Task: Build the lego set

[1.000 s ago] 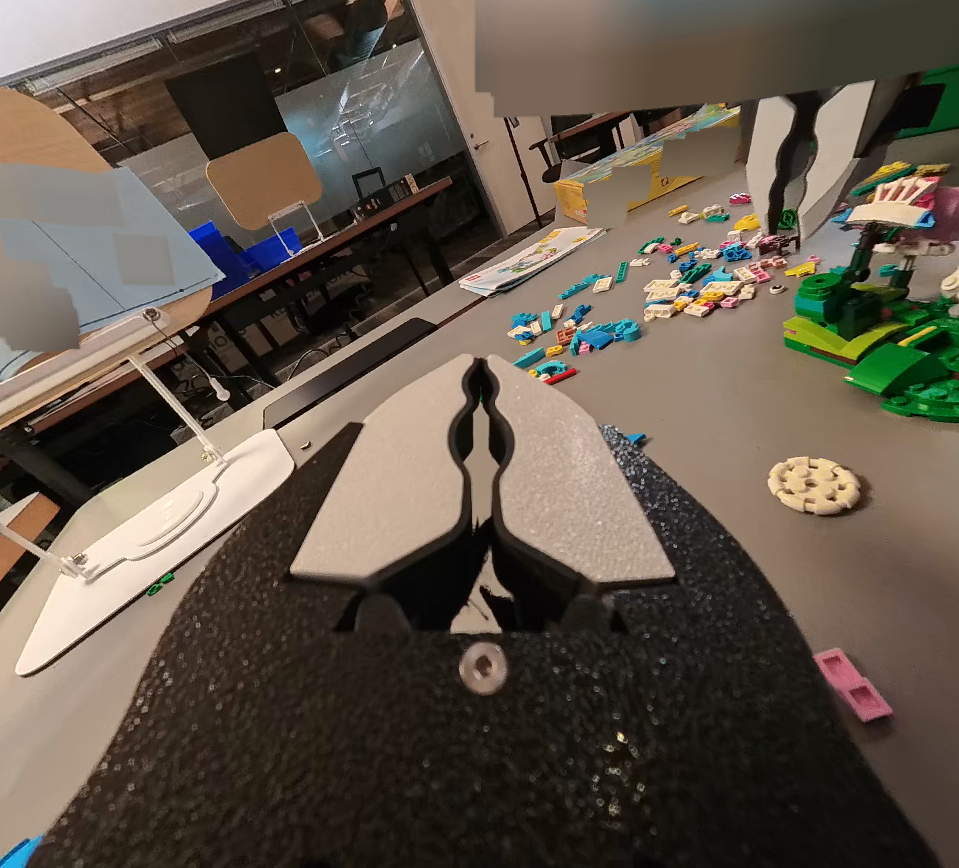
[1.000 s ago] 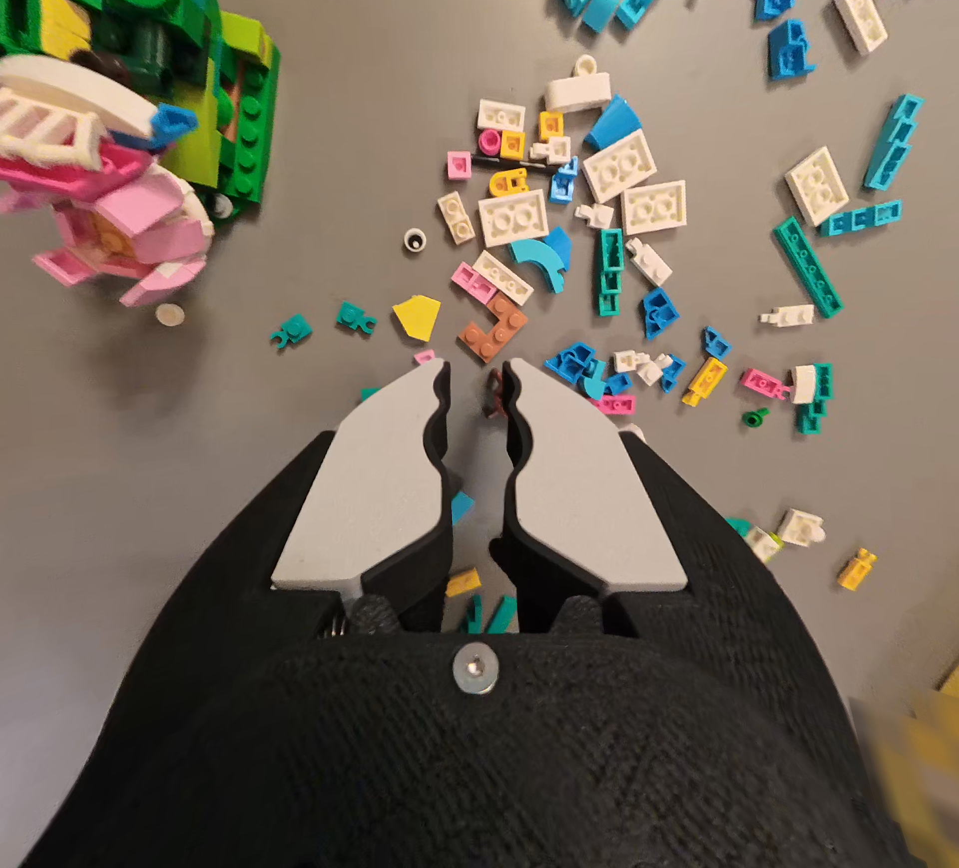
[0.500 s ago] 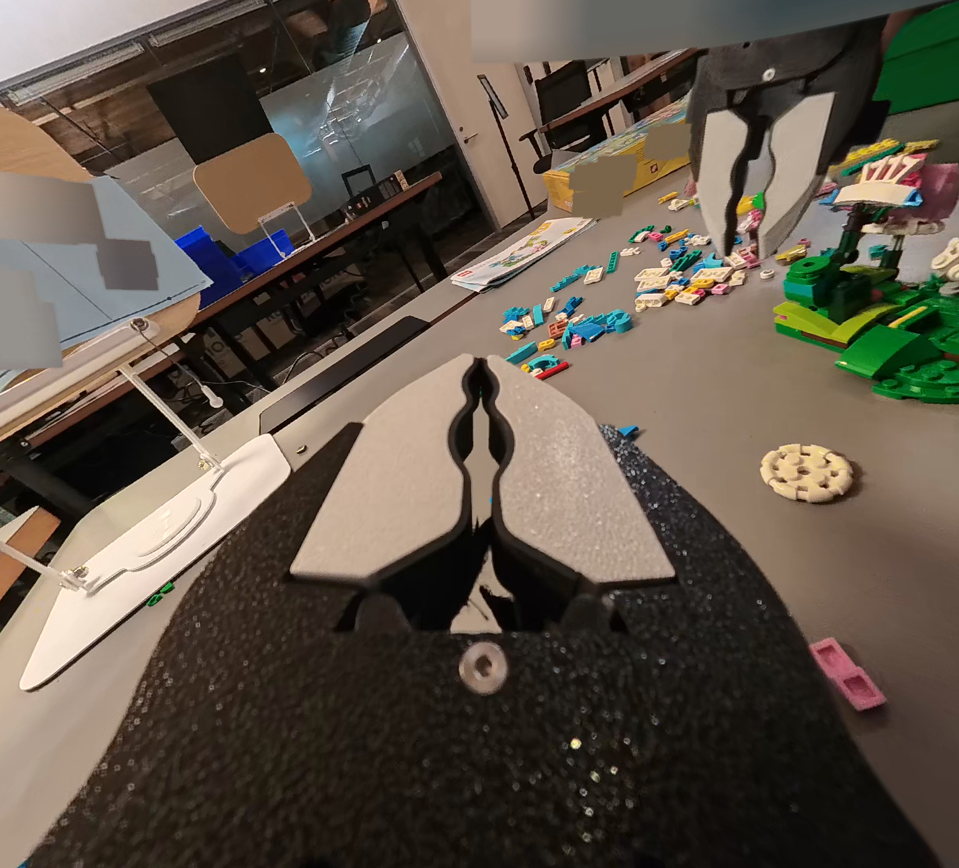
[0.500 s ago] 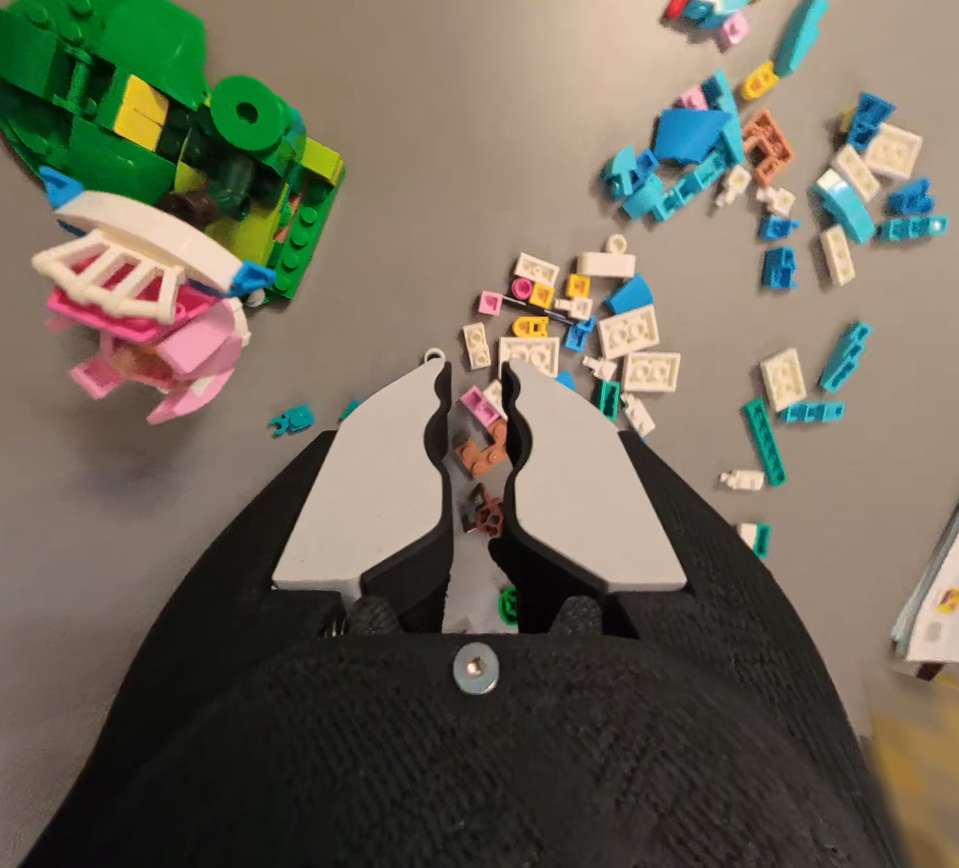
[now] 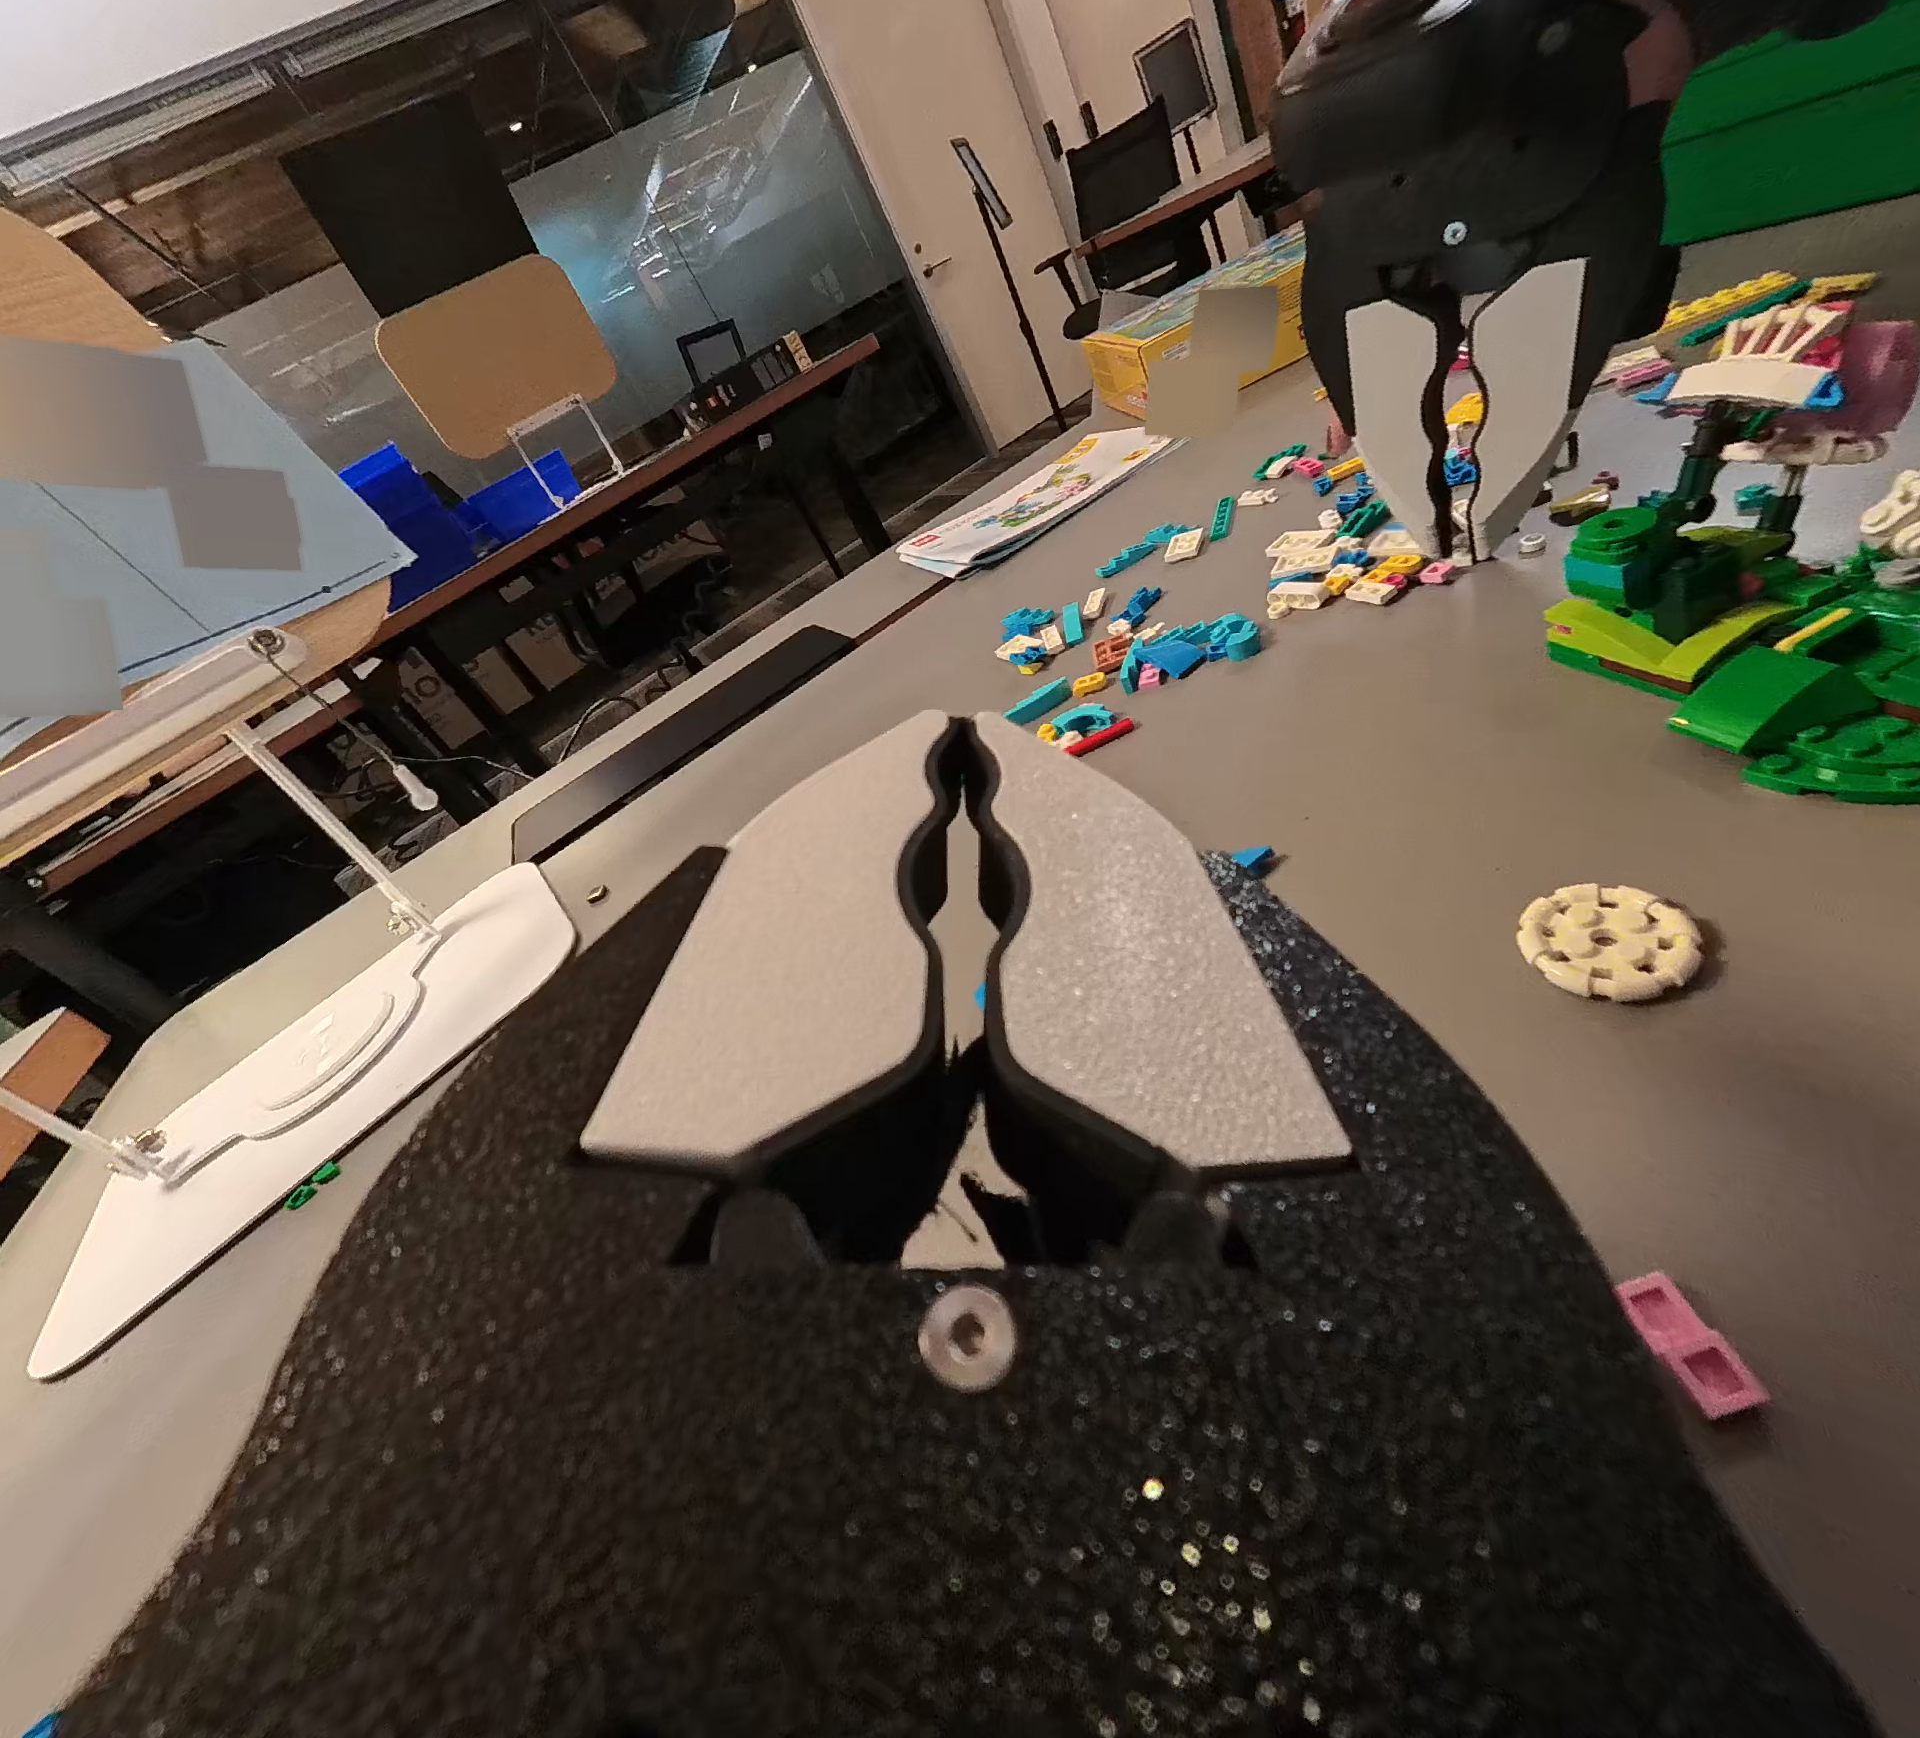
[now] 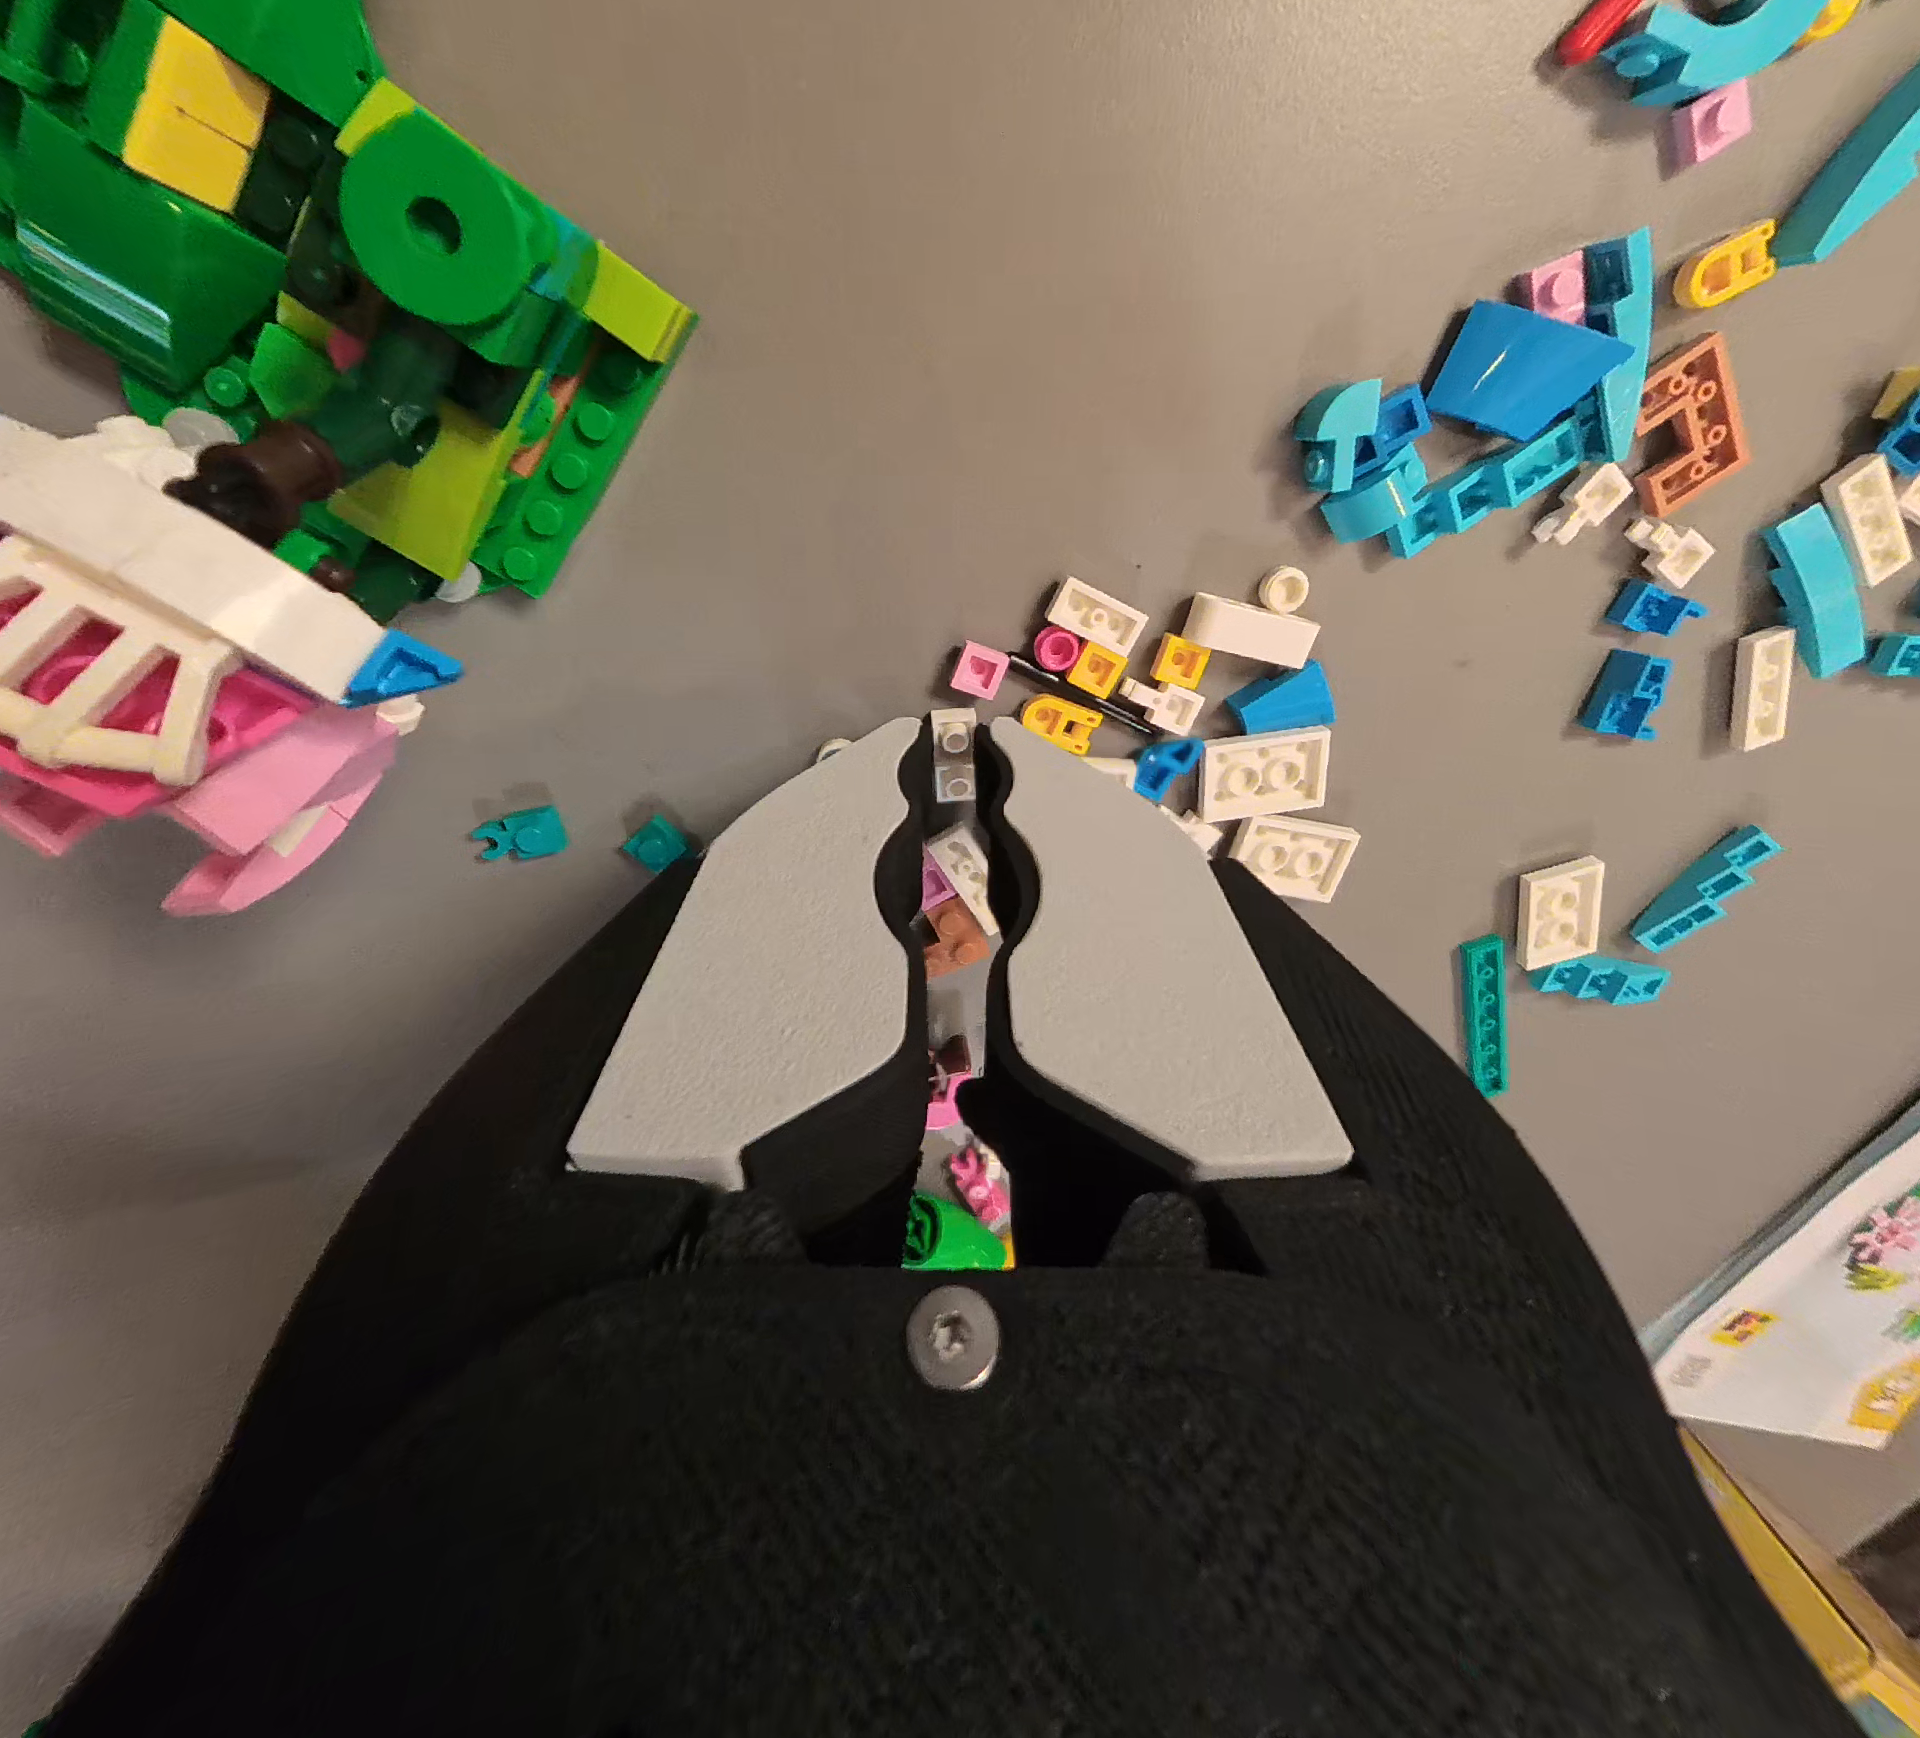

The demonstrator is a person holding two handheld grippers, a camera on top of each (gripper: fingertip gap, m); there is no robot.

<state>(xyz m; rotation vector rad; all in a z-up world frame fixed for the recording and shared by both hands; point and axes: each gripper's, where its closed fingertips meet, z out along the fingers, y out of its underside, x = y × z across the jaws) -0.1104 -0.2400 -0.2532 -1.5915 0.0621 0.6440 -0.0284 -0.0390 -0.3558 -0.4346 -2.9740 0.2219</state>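
The part-built green lego model [image 6: 312, 286] with a white and pink flower top [image 6: 156, 732] stands on the grey table; it also shows at the right of the left wrist view [image 5: 1714, 608]. My right gripper [image 6: 954, 738] points straight down into a pile of small loose bricks [image 6: 1268, 774], its fingers nearly together around a small white plate [image 6: 951, 753]. It shows far off in the left wrist view [image 5: 1455, 545], tips at the table. My left gripper [image 5: 961, 732] is shut, held low over the table, away from the bricks.
A round cream plate [image 5: 1608, 942] and a pink brick [image 5: 1688, 1345] lie near my left gripper. Blue bricks [image 6: 1507, 421] lie to the right. An instruction booklet [image 5: 1039, 493], a yellow box [image 5: 1174, 338] and a white stand base [image 5: 260, 1117] are also on the table. One gripper's finger ends stand about 25 cm off the other's.
My right gripper has moved forward over the pile, dropped to the table and narrowed its fingers around the small white plate. My left gripper has stayed shut and has barely moved.
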